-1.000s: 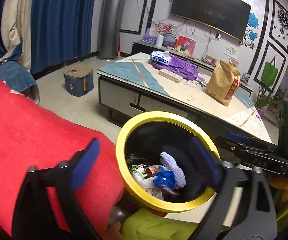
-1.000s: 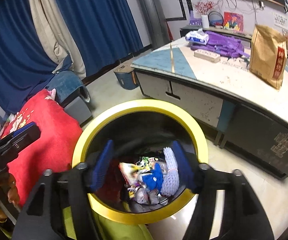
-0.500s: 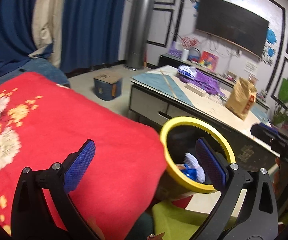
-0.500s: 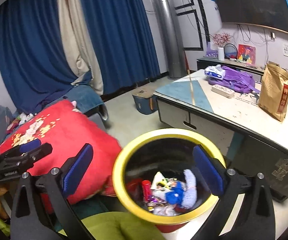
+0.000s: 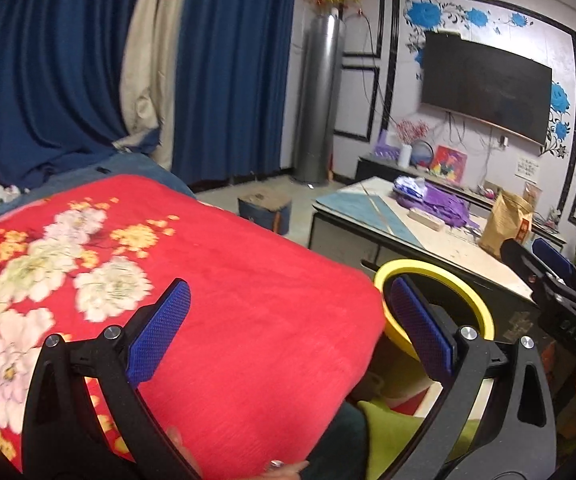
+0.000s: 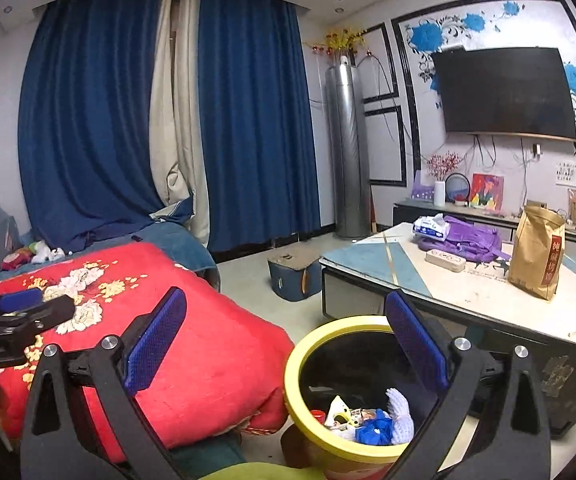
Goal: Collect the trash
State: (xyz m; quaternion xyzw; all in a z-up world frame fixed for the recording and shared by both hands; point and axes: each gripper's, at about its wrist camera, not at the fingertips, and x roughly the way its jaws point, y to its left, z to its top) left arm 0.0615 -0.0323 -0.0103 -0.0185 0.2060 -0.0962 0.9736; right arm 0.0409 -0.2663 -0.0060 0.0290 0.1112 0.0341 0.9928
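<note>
Both hands are between jobs, so now is the time to look around for more rubbish before reaching. The left tongs (image 5: 288,328) stand wide apart with nothing in them, over the red flowered blanket (image 5: 216,280). The right tongs (image 6: 286,338) have just opened wide and are empty too. The yellow-rimmed bin (image 6: 300,360) sits on the floor beside the worktop (image 6: 484,292). Inside lie wrappers and a knitted blue-and-white thing (image 6: 384,424).

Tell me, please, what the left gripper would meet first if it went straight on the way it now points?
Probably the red flowered blanket: the open left gripper points slightly downward across it, though depth is unclear and it might pass over the edge.
</note>
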